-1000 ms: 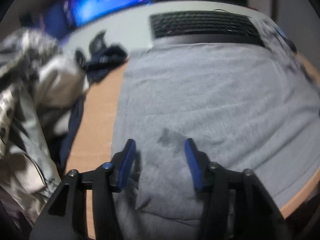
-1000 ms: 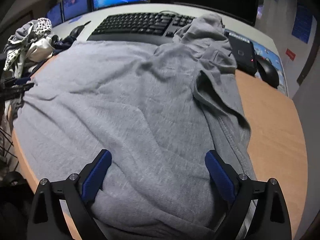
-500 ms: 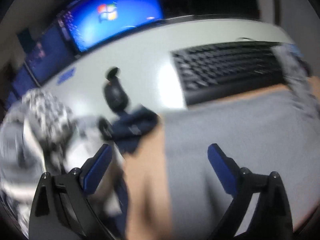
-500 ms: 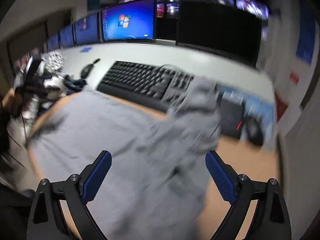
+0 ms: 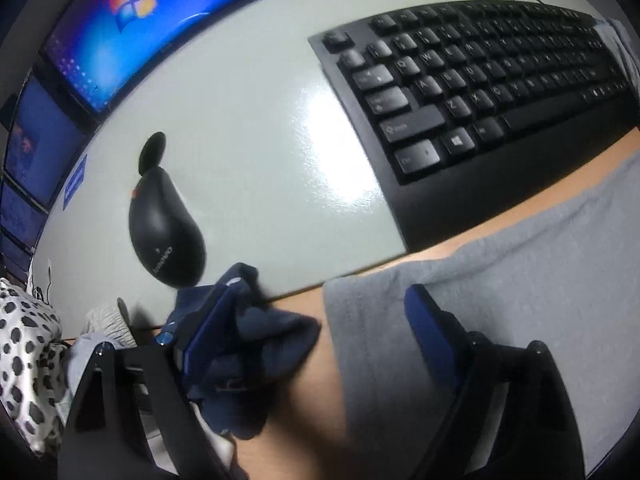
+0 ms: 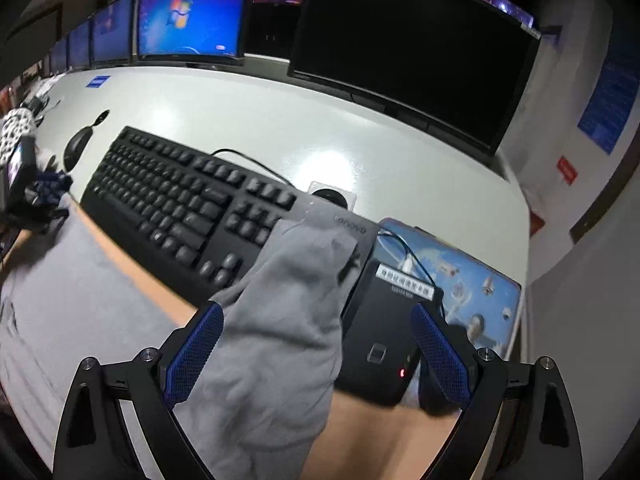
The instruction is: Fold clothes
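A grey garment [image 5: 520,280] lies spread on the wooden desk. In the left wrist view its far left corner sits between the open fingers of my left gripper [image 5: 320,320], which holds nothing. In the right wrist view the garment's sleeve [image 6: 288,304] is bunched up and drapes over the right end of the keyboard [image 6: 180,208]. My right gripper [image 6: 316,344] is open above that sleeve, its left finger [image 6: 196,352] at the sleeve's edge.
A dark navy cloth [image 5: 256,344] lies at my left gripper's left finger. A black mouse [image 5: 164,228] and a spotted clothes pile [image 5: 24,344] are left. A black box [image 6: 384,340], a mouse pad [image 6: 472,288] and monitors [image 6: 408,48] stand ahead.
Both grippers moved forward from the garment's near edge to its far edge by the keyboard. My left gripper opened wider. Neither took hold of anything.
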### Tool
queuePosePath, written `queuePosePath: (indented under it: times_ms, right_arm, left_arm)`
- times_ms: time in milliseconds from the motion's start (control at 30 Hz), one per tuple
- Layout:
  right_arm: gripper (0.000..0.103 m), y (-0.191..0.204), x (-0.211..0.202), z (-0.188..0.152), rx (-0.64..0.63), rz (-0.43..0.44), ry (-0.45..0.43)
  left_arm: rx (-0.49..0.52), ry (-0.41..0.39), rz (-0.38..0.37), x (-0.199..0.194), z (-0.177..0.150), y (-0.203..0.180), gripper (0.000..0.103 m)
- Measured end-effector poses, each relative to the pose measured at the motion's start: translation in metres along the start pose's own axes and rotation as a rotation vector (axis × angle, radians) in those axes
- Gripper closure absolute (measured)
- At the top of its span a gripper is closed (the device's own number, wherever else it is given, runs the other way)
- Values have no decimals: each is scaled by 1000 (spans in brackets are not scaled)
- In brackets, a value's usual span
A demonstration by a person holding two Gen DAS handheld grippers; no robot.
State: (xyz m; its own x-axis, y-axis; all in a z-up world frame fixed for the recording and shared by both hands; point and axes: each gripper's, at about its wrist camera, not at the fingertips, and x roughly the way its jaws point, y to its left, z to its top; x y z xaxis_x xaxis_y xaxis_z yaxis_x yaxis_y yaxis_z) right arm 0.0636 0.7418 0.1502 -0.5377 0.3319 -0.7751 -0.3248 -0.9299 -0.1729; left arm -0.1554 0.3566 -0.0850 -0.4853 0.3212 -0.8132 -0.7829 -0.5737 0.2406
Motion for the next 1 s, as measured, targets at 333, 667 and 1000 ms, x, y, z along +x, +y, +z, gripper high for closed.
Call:
queuePosePath:
  times_ms: [333,667,1000]
  right_arm:
    - [22,8,74,17,-58,-12,111]
    - [98,-33,8,17,66,-52,-42]
    - [98,-58,-45,0,78,68,-161]
  left_arm:
    - [54,4,-163,12,-7,-4,75]
    - [76,-32,-97,-22,-14,-14,98]
    - [-45,-74,-128,-57,-17,0,98]
